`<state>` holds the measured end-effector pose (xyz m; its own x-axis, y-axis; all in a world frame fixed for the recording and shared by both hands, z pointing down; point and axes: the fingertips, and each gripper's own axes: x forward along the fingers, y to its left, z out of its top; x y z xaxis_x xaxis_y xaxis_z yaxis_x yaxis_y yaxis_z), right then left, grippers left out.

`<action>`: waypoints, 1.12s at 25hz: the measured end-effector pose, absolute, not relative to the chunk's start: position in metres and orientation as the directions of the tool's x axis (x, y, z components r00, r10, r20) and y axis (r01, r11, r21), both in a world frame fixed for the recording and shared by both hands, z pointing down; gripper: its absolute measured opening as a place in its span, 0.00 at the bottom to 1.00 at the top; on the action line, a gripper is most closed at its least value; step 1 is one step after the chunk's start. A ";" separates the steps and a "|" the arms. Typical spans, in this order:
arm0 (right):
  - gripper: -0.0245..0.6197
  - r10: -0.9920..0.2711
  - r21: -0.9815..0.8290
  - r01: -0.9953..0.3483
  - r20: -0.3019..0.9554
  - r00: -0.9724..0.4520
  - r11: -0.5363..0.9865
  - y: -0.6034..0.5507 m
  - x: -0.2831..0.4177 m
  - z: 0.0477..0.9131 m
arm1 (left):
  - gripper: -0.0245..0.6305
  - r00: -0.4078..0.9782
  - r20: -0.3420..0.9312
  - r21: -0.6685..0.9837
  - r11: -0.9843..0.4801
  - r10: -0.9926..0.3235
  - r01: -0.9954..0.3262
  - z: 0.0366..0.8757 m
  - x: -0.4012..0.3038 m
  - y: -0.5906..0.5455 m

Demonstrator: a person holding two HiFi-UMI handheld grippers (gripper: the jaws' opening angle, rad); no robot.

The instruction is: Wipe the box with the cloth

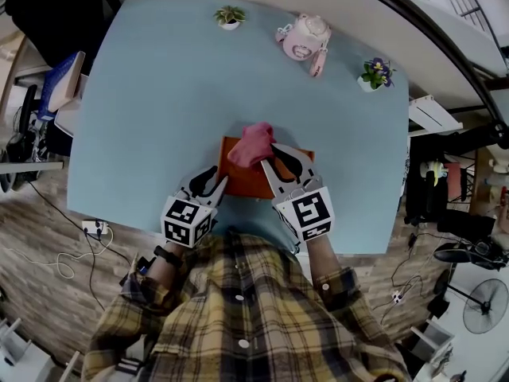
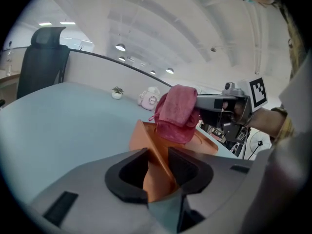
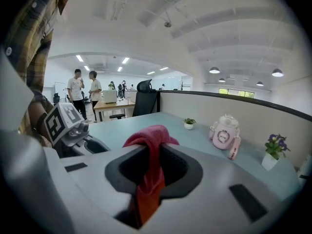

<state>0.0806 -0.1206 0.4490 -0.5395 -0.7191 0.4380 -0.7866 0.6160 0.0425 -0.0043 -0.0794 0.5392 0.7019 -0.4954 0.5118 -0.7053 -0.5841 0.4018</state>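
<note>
Finding: the orange box (image 1: 242, 180) lies at the centre of the head view, on the light blue table (image 1: 143, 94), close to its lower edge. The left gripper (image 1: 210, 183) is clamped on the box's lower-left wall. In the left gripper view that wall stands between both pads (image 2: 186, 169), evidently to steady the box against wiping. The right gripper (image 1: 274, 157) is clenched on the pink cloth (image 1: 253, 143), which passes between its fingers (image 3: 179, 168) and bunches beyond the tips, over the box's upper edge. The cloth appears to rest on the box, though firm contact cannot be confirmed. Wiping is judged to be at its outset
</note>
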 end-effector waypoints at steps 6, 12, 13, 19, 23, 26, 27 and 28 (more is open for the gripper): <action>0.13 -0.655 0.034 -0.726 0.462 -0.598 0.687 -0.130 0.048 0.460 | 0.22 0.703 0.507 0.411 -0.577 -0.499 -0.706 0.539 -0.004 -0.078; 0.13 -0.578 0.014 -0.671 0.520 -0.628 0.741 -0.143 0.019 0.487 | 0.23 0.706 0.507 0.411 -0.581 -0.495 -0.703 0.540 -0.004 -0.079; 0.13 -0.560 0.017 -0.656 0.536 -0.631 0.755 -0.145 0.015 0.493 | 0.23 0.706 0.506 0.412 -0.581 -0.495 -0.702 0.540 -0.004 -0.079; 0.13 -0.512 0.067 -0.608 0.618 -0.597 0.791 -0.152 0.010 0.515 | 0.23 0.708 0.498 0.414 -0.581 -0.500 -0.701 0.541 -0.004 -0.079; 0.13 -0.508 0.097 -0.591 0.634 -0.583 0.801 -0.152 0.013 0.519 | 0.23 0.708 0.496 0.413 -0.581 -0.502 -0.701 0.541 -0.006 -0.079; 0.13 -0.514 0.126 -0.589 0.653 -0.556 0.798 -0.149 0.020 0.523 | 0.23 0.707 0.496 0.414 -0.578 -0.504 -0.703 0.541 -0.005 -0.079; 0.13 -0.517 0.137 -0.588 0.658 -0.547 0.797 -0.148 0.022 0.524 | 0.23 0.707 0.496 0.415 -0.578 -0.504 -0.703 0.541 -0.005 -0.079; 0.13 -0.519 0.145 -0.587 0.663 -0.539 0.796 -0.148 0.023 0.524 | 0.23 0.706 0.496 0.415 -0.577 -0.505 -0.704 0.541 -0.005 -0.079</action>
